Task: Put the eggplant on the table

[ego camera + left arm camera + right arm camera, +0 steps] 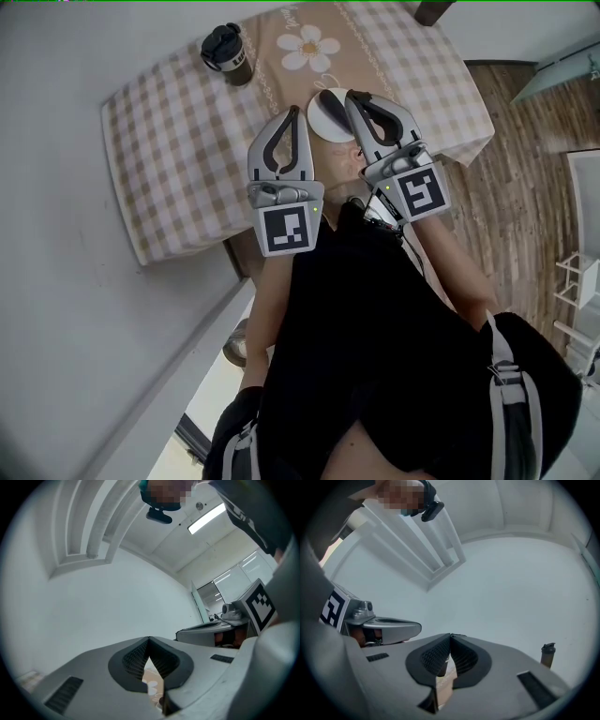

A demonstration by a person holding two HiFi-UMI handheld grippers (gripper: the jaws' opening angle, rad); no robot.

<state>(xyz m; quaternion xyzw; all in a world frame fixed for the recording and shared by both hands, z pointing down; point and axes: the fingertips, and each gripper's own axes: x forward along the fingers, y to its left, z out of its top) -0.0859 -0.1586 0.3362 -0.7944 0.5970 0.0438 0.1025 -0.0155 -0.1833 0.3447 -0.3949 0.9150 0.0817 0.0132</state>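
Note:
Both grippers are held close together above the near edge of a table with a checked cloth point(178, 159). My left gripper point(296, 111) is shut with nothing between its pads, and its tips meet in the left gripper view point(149, 640). My right gripper point(351, 94) is shut too and empty, and its tips touch in the right gripper view point(450, 635). Both gripper views look level at a bare white wall. A white plate point(325, 118) lies on the table, partly hidden behind the two grippers. No eggplant shows in any view.
A dark lidded tumbler point(226, 52) stands at the table's far left and shows small in the right gripper view point(547, 654). A tan runner with a daisy print point(309, 47) crosses the table. Wooden floor point(525, 187) and a white rack point(581, 277) lie to the right.

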